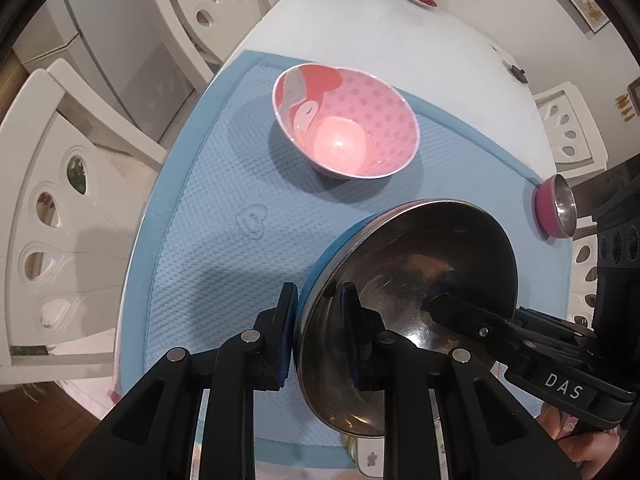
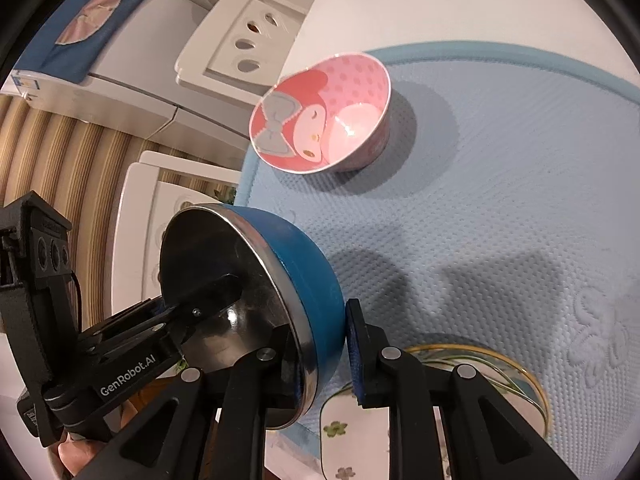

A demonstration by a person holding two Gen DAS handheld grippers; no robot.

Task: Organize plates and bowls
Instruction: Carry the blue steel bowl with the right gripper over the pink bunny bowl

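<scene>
Above the light-blue textured mat [image 1: 208,240], both grippers, left [image 1: 318,336] and right [image 2: 320,356], pinched opposite rims of the blue-skinned steel bowl [image 1: 400,280]; stiff, likely slippery.

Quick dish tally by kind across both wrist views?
Bowls: 3: blue steel-lined bowl gripped at its rim by left gripper and right gripper, pink cartoon bowl, small pink steel-lined bowl.
Plates: 1: floral plate.
Total: 4

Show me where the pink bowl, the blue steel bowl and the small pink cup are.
pink bowl [image 1: 344,144], left wrist view, inner bottom.
blue steel bowl [image 2: 304,264], right wrist view, blue outer wall.
small pink cup [image 1: 545,210], left wrist view, pink outer side.
</scene>
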